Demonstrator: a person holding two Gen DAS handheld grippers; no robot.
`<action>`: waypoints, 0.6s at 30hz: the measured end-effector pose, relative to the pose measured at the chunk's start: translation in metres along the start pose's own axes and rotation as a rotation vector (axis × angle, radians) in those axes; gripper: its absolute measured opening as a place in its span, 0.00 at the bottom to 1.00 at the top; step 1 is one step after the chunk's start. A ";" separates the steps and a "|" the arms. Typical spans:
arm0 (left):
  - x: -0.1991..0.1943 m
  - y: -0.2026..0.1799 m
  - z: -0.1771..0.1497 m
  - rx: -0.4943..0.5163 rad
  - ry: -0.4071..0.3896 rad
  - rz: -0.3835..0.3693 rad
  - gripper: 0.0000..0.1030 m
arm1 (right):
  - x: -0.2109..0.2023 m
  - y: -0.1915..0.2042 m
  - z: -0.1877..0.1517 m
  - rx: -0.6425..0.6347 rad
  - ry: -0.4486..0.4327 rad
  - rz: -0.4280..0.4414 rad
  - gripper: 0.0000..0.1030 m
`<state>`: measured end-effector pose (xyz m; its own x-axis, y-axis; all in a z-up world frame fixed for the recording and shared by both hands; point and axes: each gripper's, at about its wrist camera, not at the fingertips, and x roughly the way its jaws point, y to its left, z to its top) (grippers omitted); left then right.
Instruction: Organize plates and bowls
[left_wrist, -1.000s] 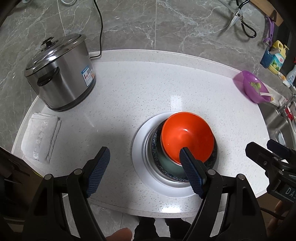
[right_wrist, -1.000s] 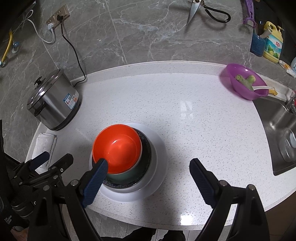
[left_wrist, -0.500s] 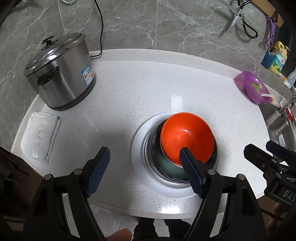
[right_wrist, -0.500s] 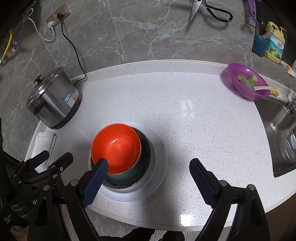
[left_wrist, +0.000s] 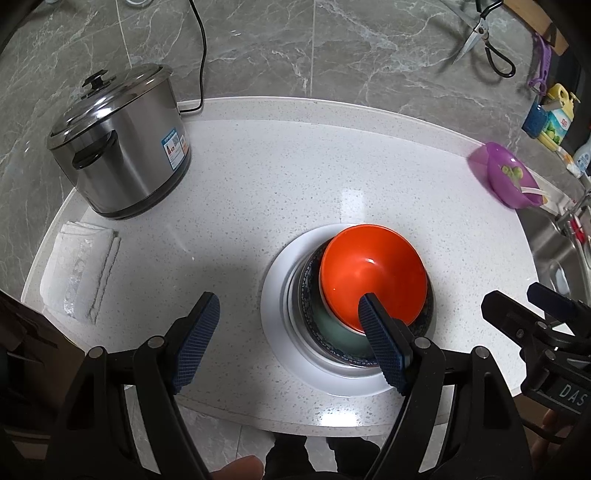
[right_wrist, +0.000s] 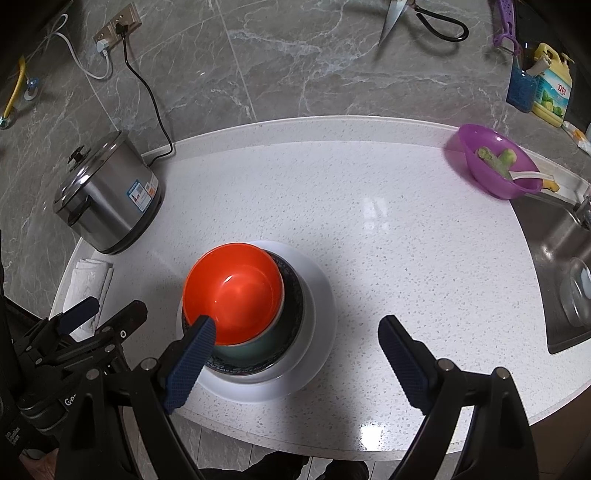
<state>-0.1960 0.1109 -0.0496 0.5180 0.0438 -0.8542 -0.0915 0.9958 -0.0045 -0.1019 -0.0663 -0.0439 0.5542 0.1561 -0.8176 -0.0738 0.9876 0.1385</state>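
An orange bowl (left_wrist: 373, 275) sits nested in a pale green bowl (left_wrist: 334, 326), on a dark blue patterned plate (left_wrist: 306, 273), on a white plate (left_wrist: 277, 314), near the counter's front edge. The stack also shows in the right wrist view: orange bowl (right_wrist: 232, 291), white plate (right_wrist: 321, 295). My left gripper (left_wrist: 290, 339) is open and empty, held above the counter just in front of the stack, its right finger overlapping the bowls in the view. My right gripper (right_wrist: 295, 354) is open and empty, in front of the stack's right side.
A steel rice cooker (left_wrist: 118, 144) stands at the back left, its cord running to a wall socket (right_wrist: 116, 31). A folded white cloth (left_wrist: 79, 269) lies at the left edge. A purple bowl (right_wrist: 495, 166) with scraps sits at the back right beside the sink (right_wrist: 557, 273).
Both grippers have drawn slightly back and up from the counter, so the view is a little wider. The stack has not moved. Both grippers stay open.
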 end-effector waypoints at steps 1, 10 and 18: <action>0.000 0.000 0.000 0.000 0.000 0.000 0.74 | 0.001 0.000 0.000 -0.001 0.001 0.001 0.89; 0.000 -0.005 -0.003 -0.009 0.006 0.008 0.74 | 0.003 -0.001 0.001 -0.006 0.008 0.002 0.89; 0.002 -0.008 -0.006 -0.022 0.016 0.016 0.74 | 0.007 -0.002 0.005 -0.017 0.015 0.008 0.89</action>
<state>-0.1996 0.1028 -0.0545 0.5023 0.0586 -0.8627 -0.1186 0.9929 -0.0016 -0.0940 -0.0673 -0.0466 0.5407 0.1636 -0.8252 -0.0924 0.9865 0.1351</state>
